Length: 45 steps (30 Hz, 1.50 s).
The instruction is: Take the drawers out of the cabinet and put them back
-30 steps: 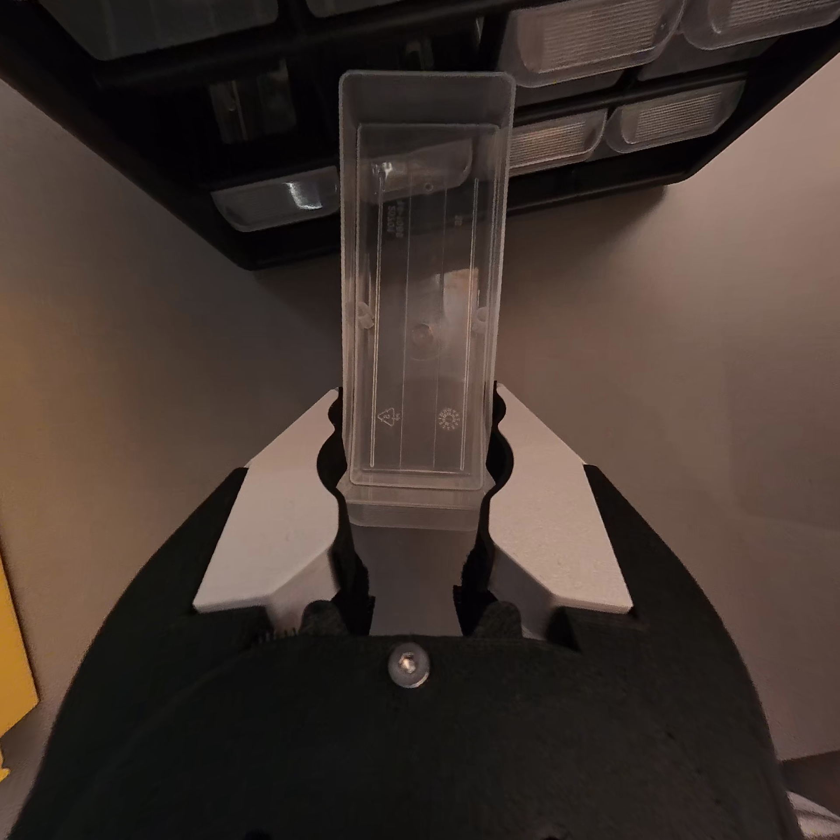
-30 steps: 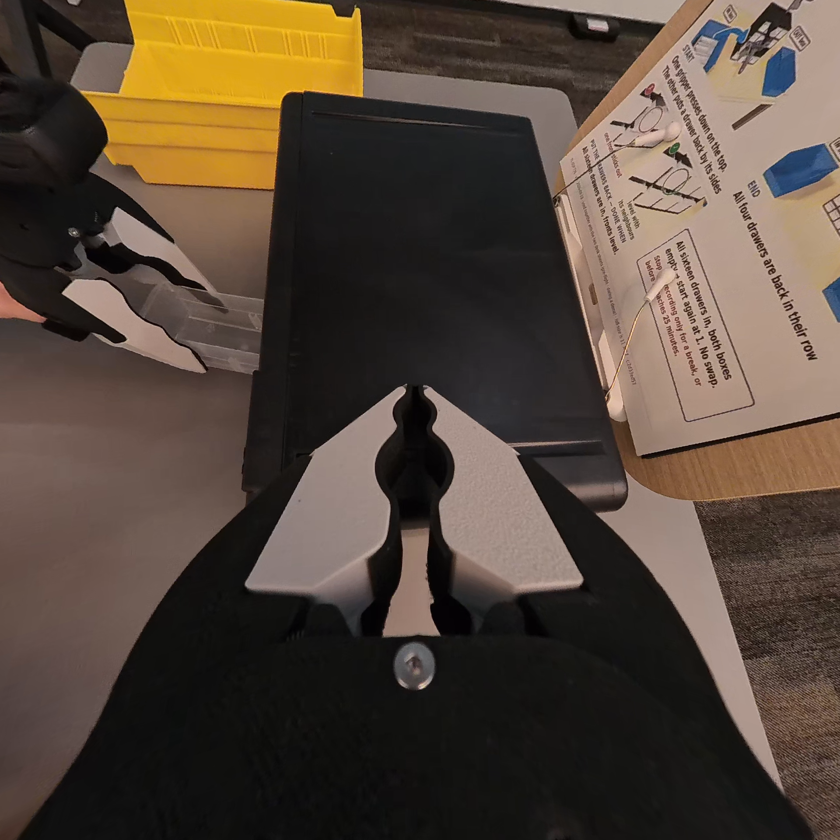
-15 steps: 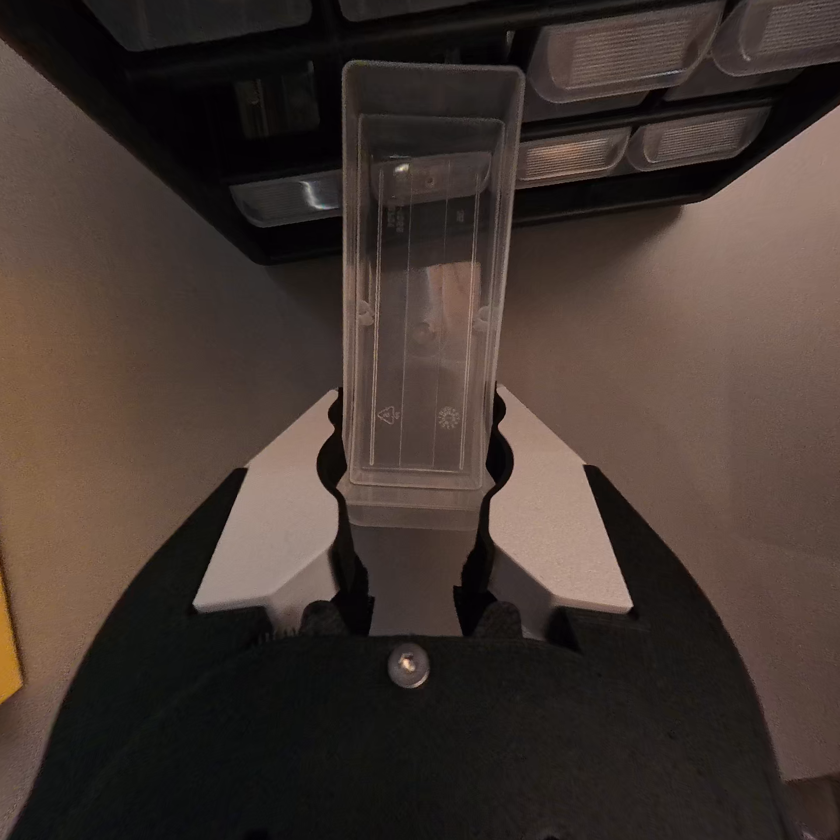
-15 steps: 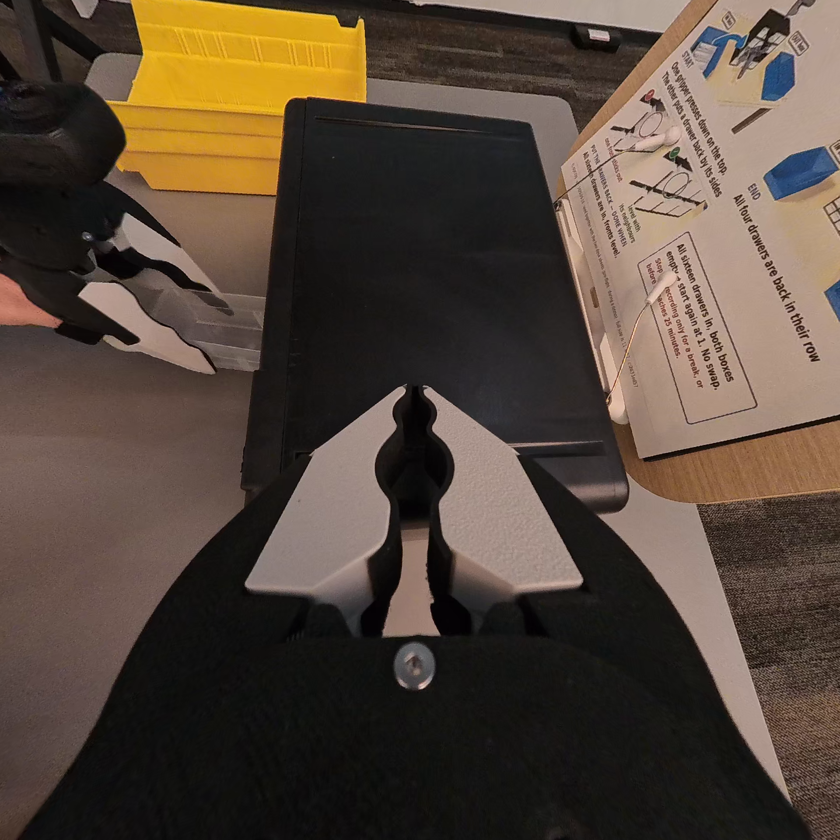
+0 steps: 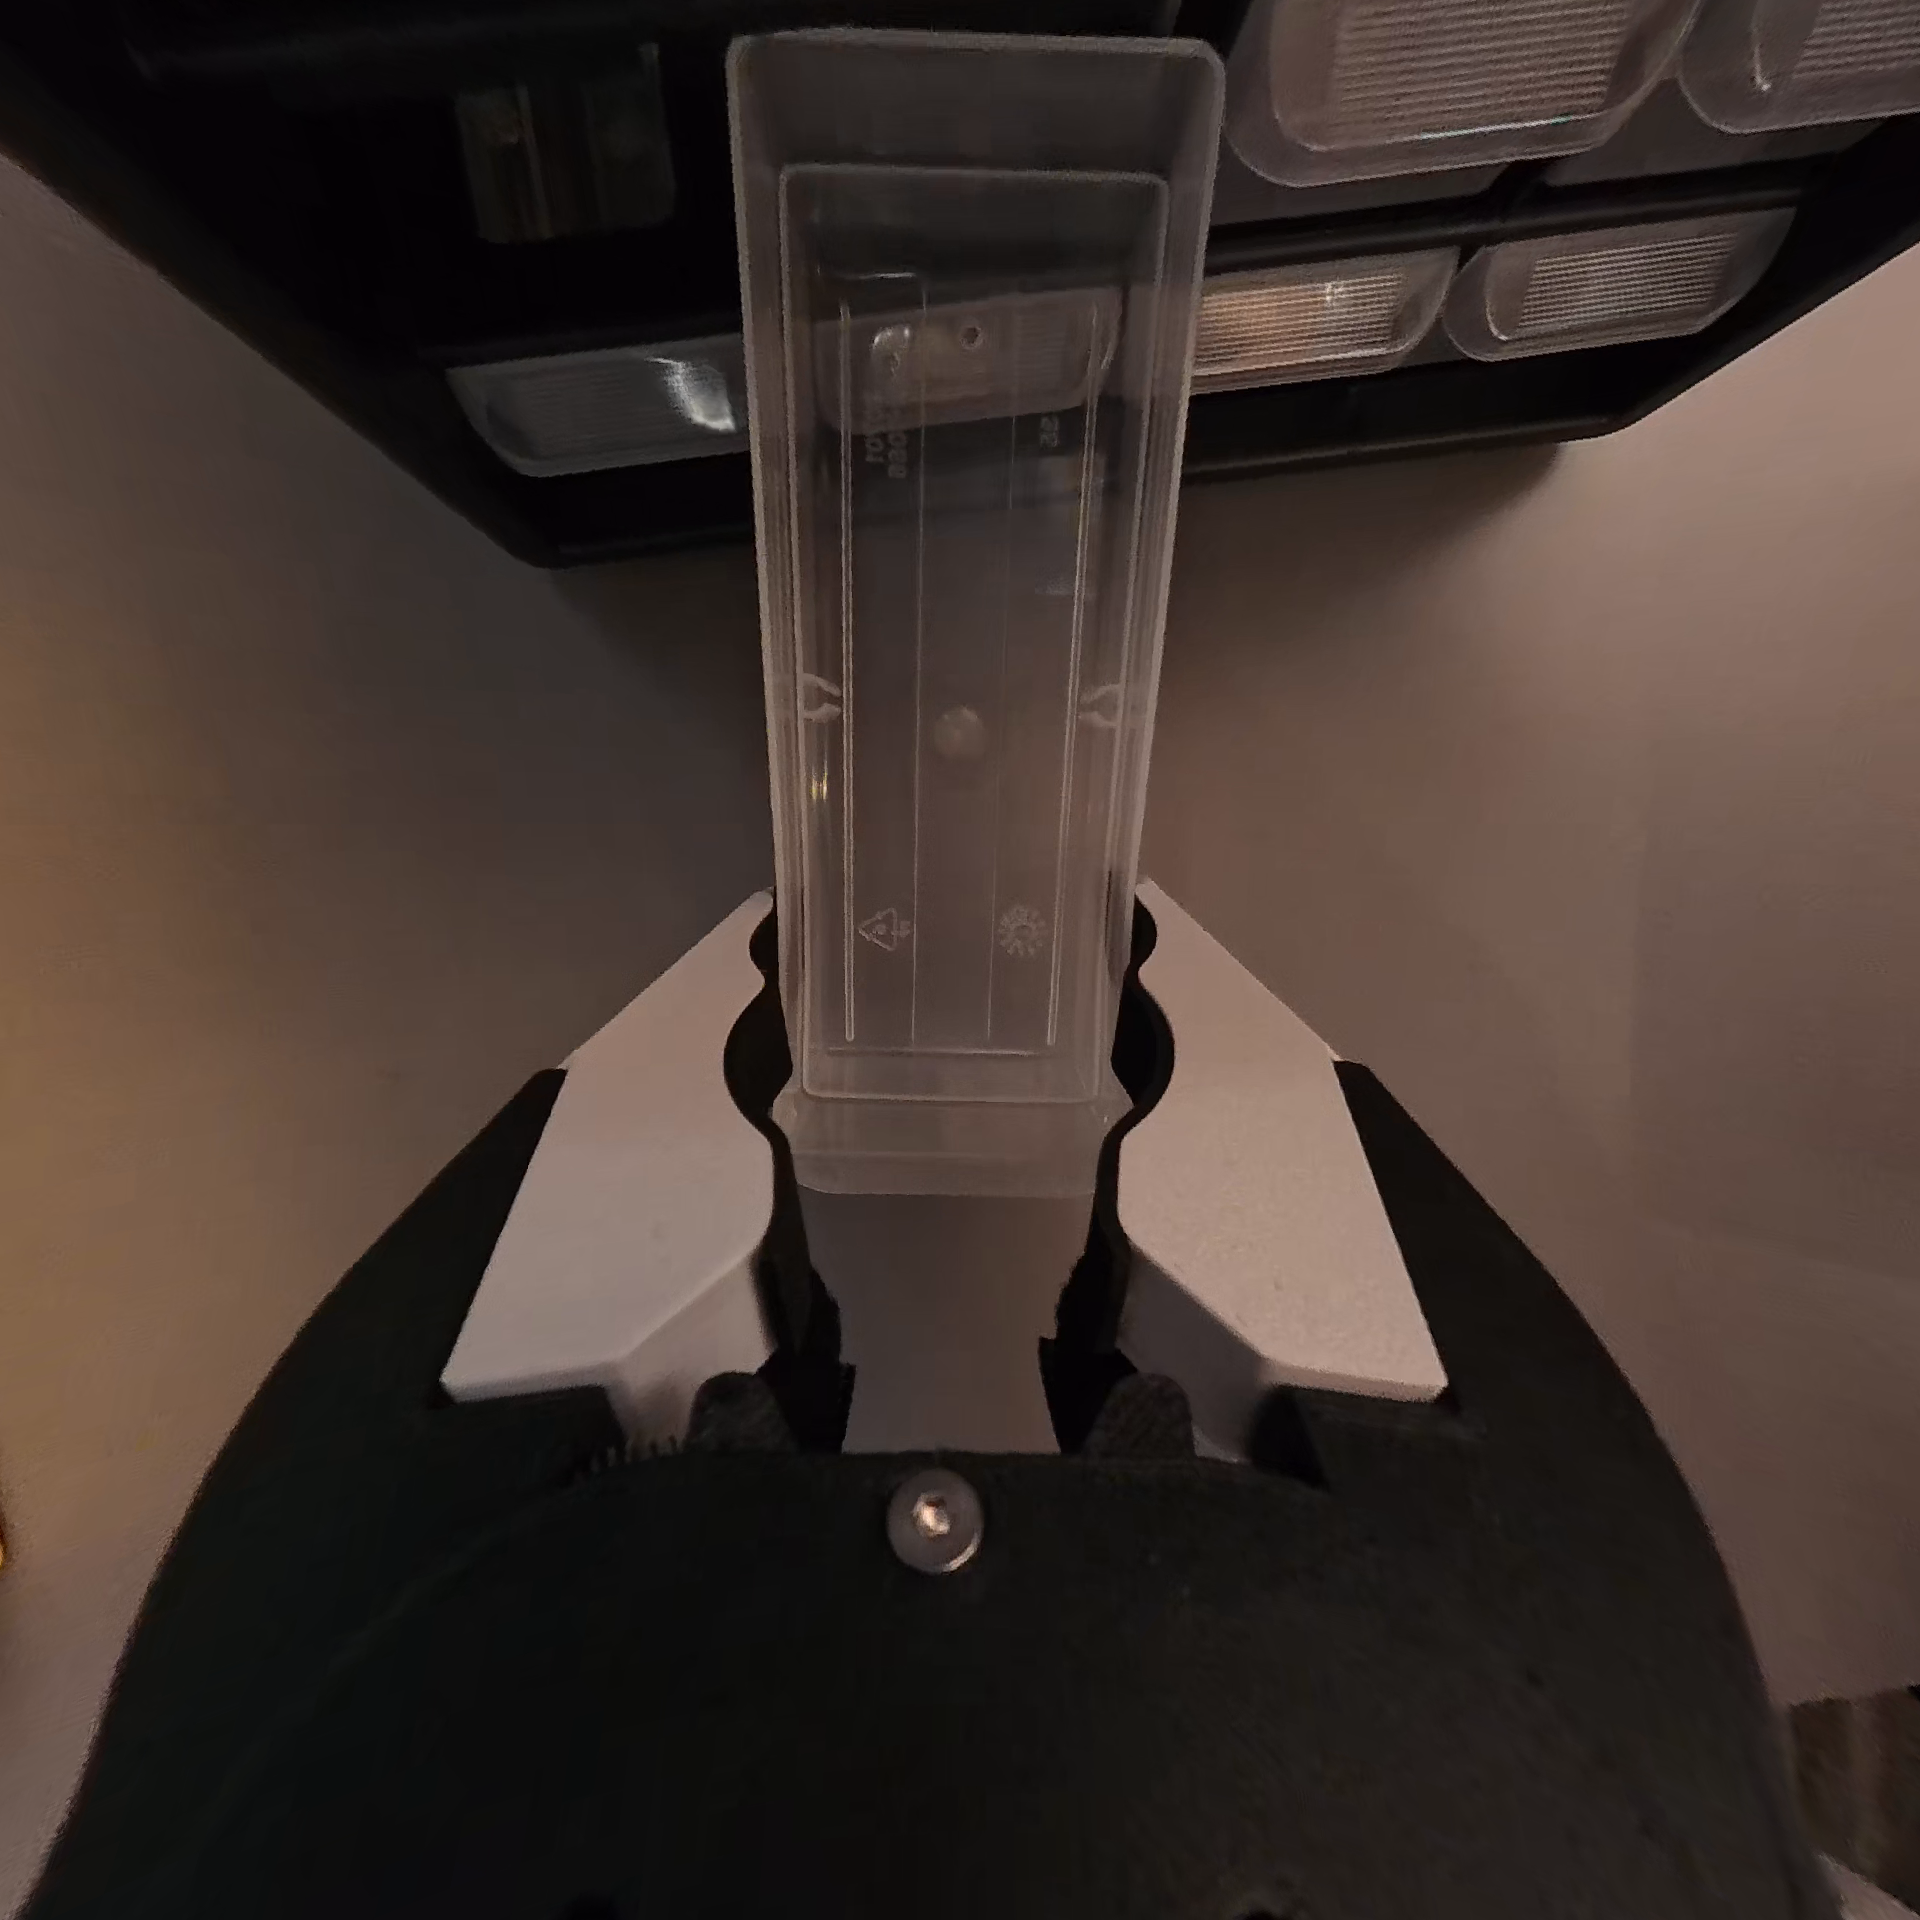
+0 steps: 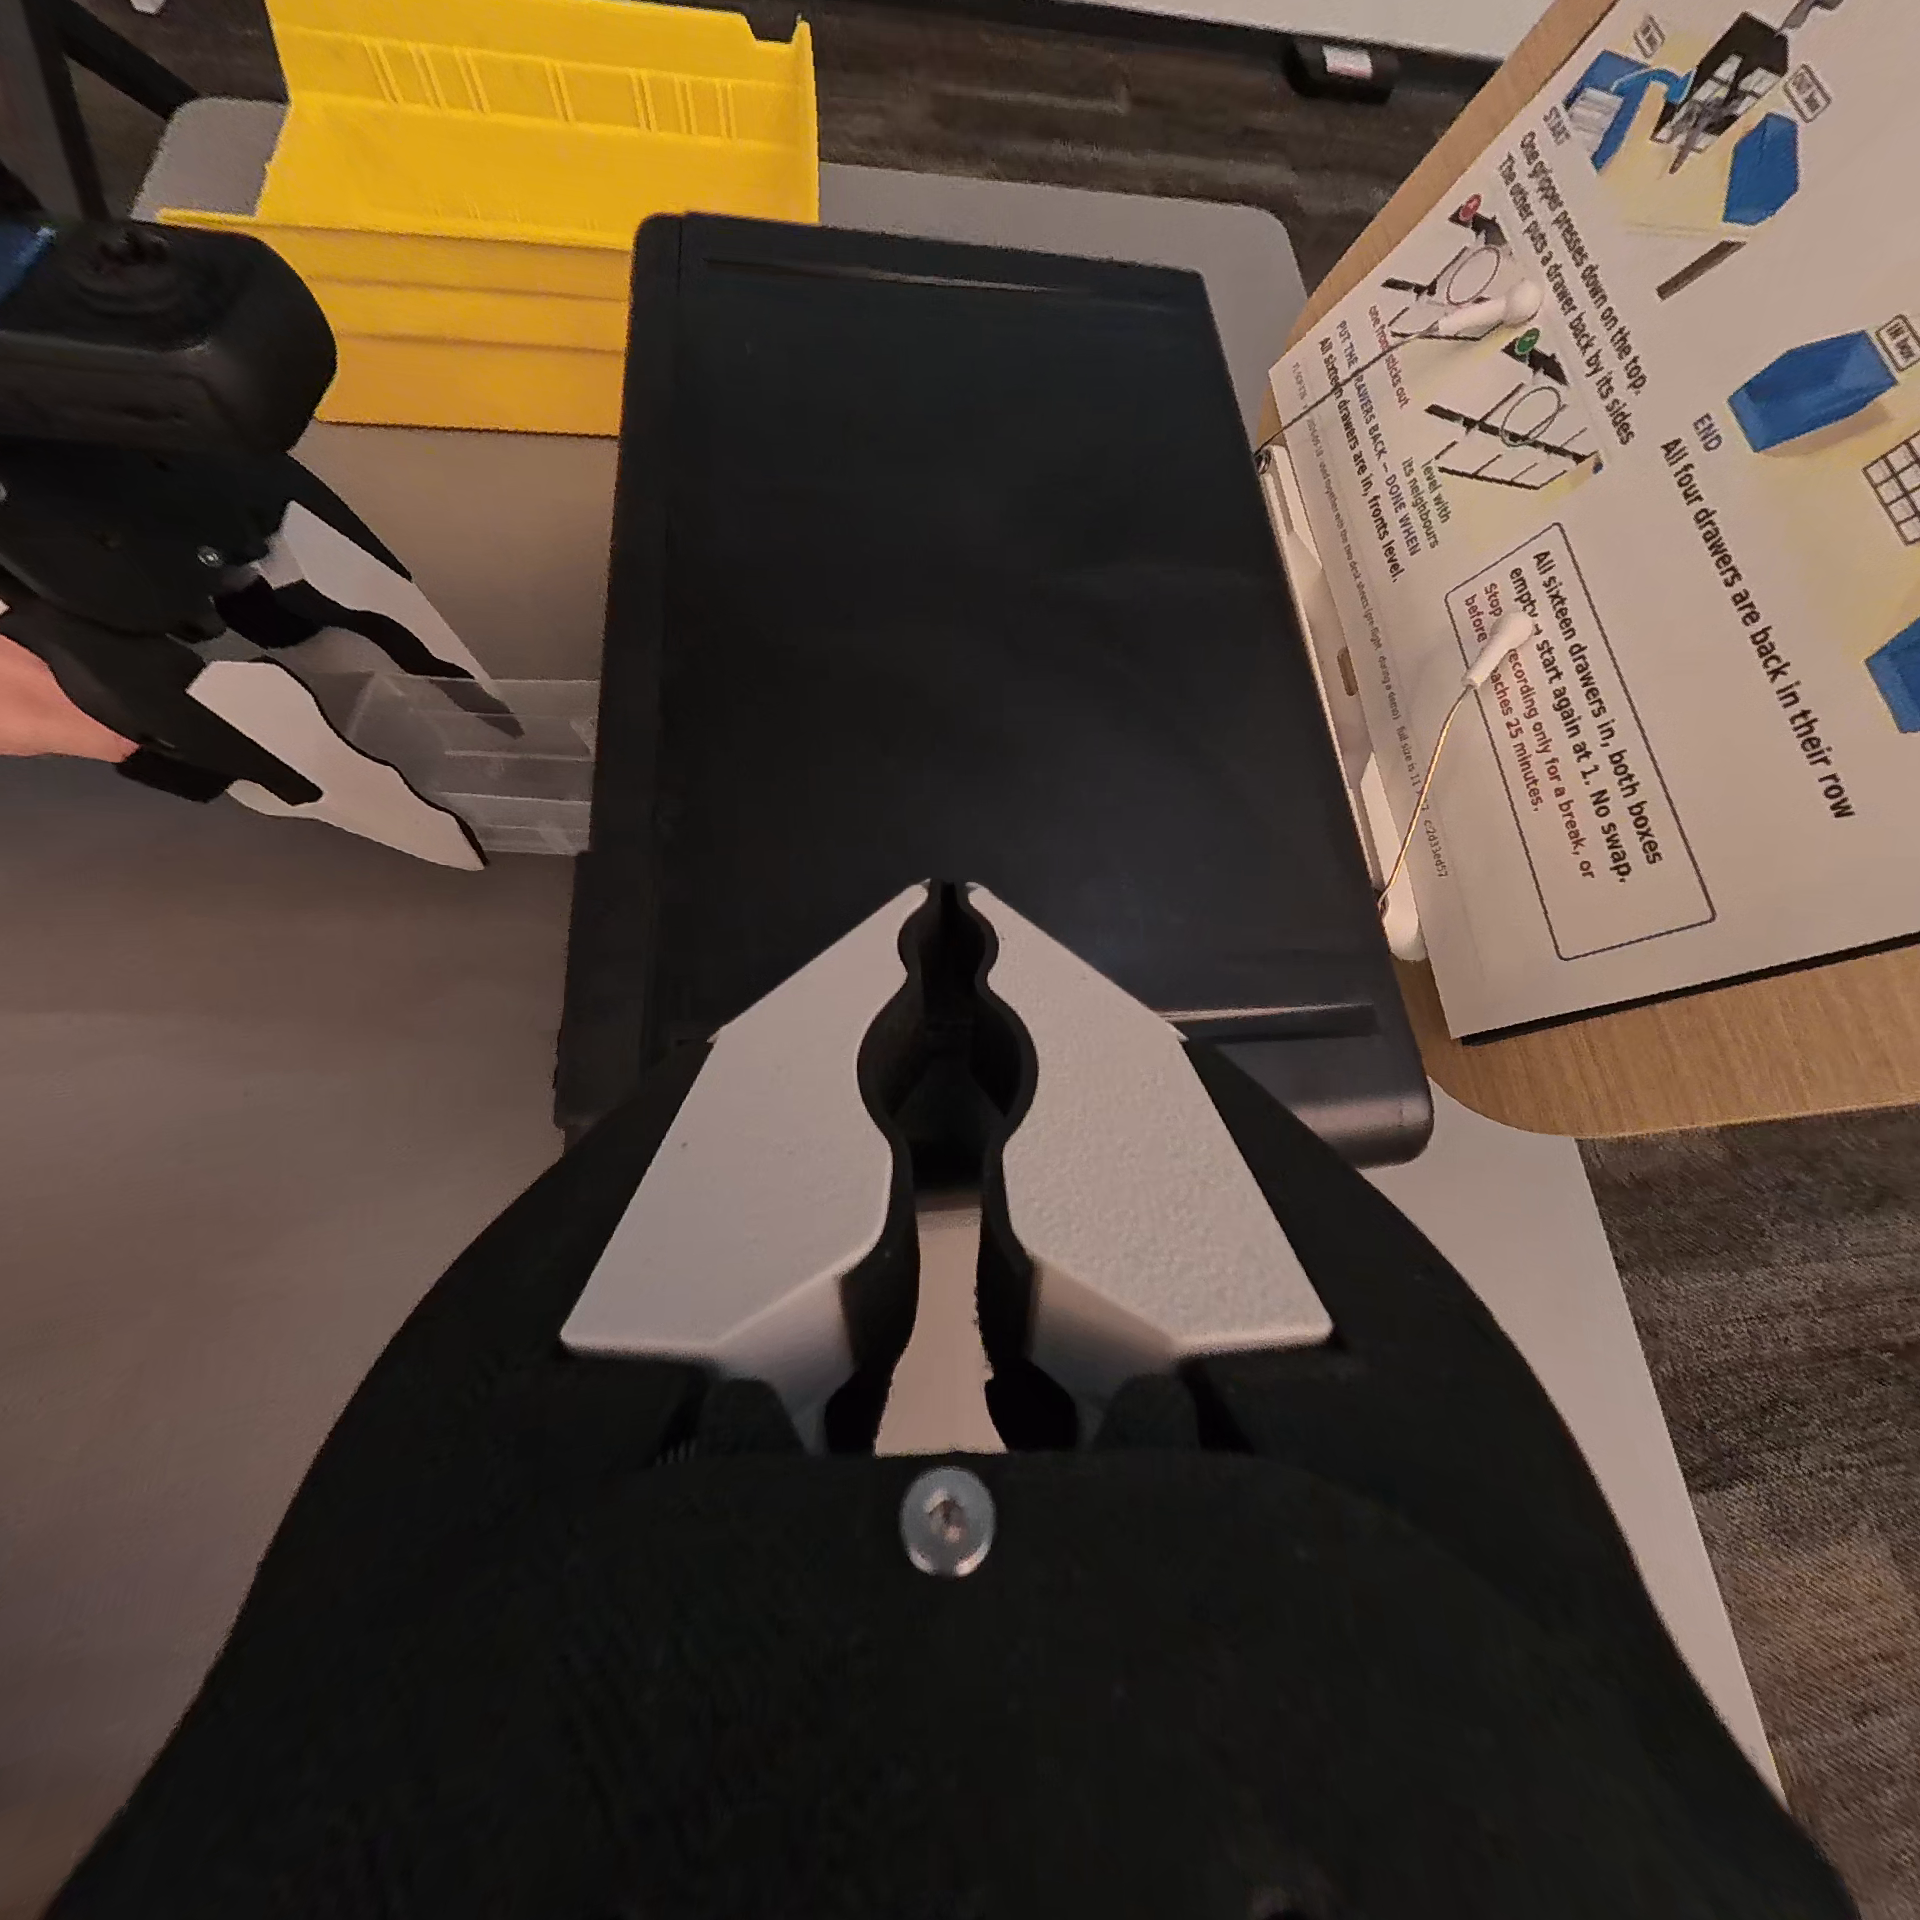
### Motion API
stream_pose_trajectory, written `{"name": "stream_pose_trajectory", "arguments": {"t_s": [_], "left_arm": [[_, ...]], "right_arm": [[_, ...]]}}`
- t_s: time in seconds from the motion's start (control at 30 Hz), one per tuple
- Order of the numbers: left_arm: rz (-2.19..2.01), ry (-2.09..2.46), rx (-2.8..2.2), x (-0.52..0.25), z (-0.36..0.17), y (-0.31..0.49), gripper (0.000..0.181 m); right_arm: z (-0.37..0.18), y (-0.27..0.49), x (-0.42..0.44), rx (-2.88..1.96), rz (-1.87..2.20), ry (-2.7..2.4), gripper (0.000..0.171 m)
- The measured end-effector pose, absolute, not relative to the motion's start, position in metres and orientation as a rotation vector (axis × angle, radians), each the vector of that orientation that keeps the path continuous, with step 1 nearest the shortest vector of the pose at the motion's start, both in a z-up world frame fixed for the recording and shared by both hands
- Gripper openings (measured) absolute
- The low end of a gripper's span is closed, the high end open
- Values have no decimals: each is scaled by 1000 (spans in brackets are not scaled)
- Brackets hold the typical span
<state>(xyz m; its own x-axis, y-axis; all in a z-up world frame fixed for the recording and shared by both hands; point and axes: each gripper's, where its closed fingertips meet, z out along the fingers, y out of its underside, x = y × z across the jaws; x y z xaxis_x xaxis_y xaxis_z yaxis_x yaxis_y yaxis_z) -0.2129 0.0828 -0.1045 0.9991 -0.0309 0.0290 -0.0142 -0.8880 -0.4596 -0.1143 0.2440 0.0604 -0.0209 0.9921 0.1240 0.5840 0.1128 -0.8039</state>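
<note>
Drawers of clear, thin-walled plastic sit in the black cabinet (image 5: 312, 156), their ribbed, rounded fronts (image 5: 1621, 281) glinting in its lower rows. One long rectangular drawer (image 5: 961, 623) is out: see-through, with faint moulded lines and small embossed marks on its floor. The left tongs (image 5: 951, 997) are clenched on its near end, the wavy black inner edges of the pale grey fingers (image 5: 644, 1174) pressing its two long sides. The drawer runs straight ahead from the tips, its far end at the cabinet front, over a dark slot in the grid.

From the right wrist view, the left tongs (image 6: 447, 758) reach in level from the side, a hand (image 6: 47, 701) behind them, and the drawer (image 6: 520, 748) spans from their tips to the cabinet's front edge.

The right tongs (image 6: 943, 891) are squeezed together on nothing, tips meeting, pointing down over the cabinet's smooth matte black top (image 6: 935, 571); whether they touch it I cannot tell.

The cabinet stands on a grey surface (image 6: 260, 1091). A ridged yellow plastic bin (image 6: 520, 208) lies beyond it, and a printed sheet (image 6: 1662, 520) on a light wooden board lies beside it.
</note>
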Motion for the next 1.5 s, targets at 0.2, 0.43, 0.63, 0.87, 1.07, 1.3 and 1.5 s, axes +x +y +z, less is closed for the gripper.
{"name": "stream_pose_trajectory", "arguments": {"t_s": [0.2,0.43,0.63,0.87,1.07,1.3,1.5], "left_arm": [[-52,63,-2736,-211,-109,76,61],[-93,70,-2739,-209,-106,78,61],[-115,84,-2760,-207,-108,78,61],[-132,94,-2789,-205,-110,78,61],[-123,81,-2811,-208,-111,75,61],[-85,46,-2826,-211,-111,80,60],[-47,42,-2903,-208,-112,75,60]], "right_arm": [[60,243,-116,-1630,557,-1781,0],[59,242,-118,-1679,491,-1812,0],[65,242,-126,-1642,480,-1799,0],[59,244,-146,-1690,463,-1806,0],[59,244,-146,-1705,493,-1787,0],[59,244,-146,-1698,488,-1783,0],[59,245,-146,-1703,512,-1768,0]]}}
